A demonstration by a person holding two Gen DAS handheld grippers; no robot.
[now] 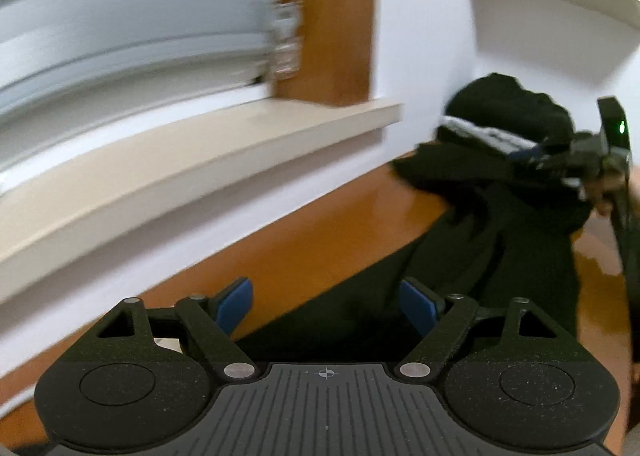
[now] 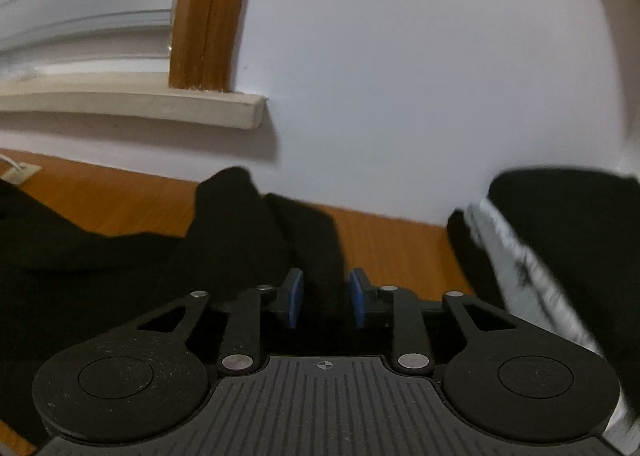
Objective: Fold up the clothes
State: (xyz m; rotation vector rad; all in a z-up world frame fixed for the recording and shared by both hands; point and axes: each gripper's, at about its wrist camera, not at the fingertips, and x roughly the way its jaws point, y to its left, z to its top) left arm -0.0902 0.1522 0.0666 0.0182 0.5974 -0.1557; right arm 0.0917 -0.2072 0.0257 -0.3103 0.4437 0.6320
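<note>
Left tongs (image 1: 327, 308) spread wide, blue pads (image 1: 236, 306) bare, nothing between them, hovering above the wooden bench (image 1: 320, 232) with the edge of the black garment (image 1: 492, 256) just ahead. That garment sprawls across the bench toward the white wall (image 2: 420, 76). Right tongs (image 2: 326, 298) are partly parted, a strip of the black cloth running up between the pads, which stand clear of it, not pinching. Off to the right, a folded pile of black clothes (image 2: 568, 224) with a grey-white layer sits against the wall.
</note>
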